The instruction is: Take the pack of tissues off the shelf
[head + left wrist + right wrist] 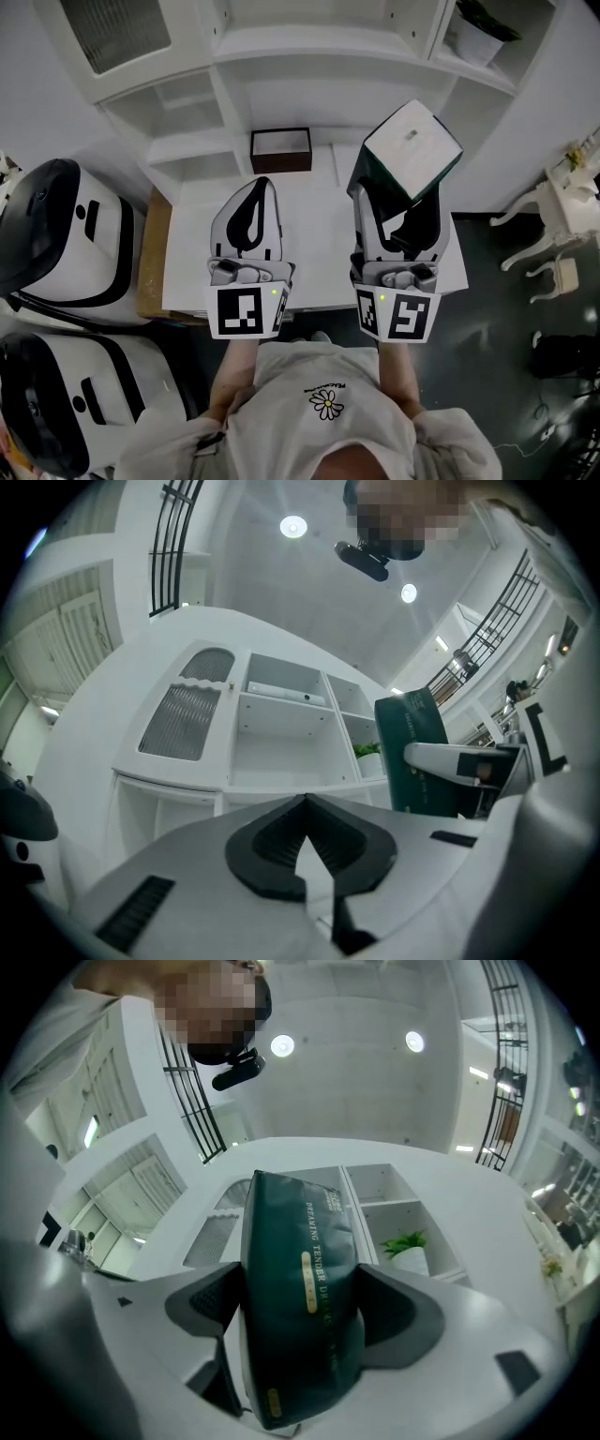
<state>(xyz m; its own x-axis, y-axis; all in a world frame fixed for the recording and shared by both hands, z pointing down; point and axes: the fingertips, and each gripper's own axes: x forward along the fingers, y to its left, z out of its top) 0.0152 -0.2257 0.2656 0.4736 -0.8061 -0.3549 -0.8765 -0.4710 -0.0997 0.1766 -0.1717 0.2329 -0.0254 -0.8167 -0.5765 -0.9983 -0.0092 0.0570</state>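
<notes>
The pack of tissues (411,150) is dark green with a white top face and gold print. My right gripper (401,208) is shut on it and holds it up in front of the white shelf unit (309,47). In the right gripper view the pack (300,1307) stands upright between both pads and hides most of the shelf. My left gripper (248,208) is shut with nothing in it, level with the right one, over the white table (314,253). In the left gripper view the jaws (305,841) meet, and the pack (417,752) shows at the right.
A dark open box (280,150) sits at the back of the table under the shelf. A potted plant (480,33) stands in the shelf's right compartment. White and black machines (56,234) stand at the left. A white chair (553,211) is at the right.
</notes>
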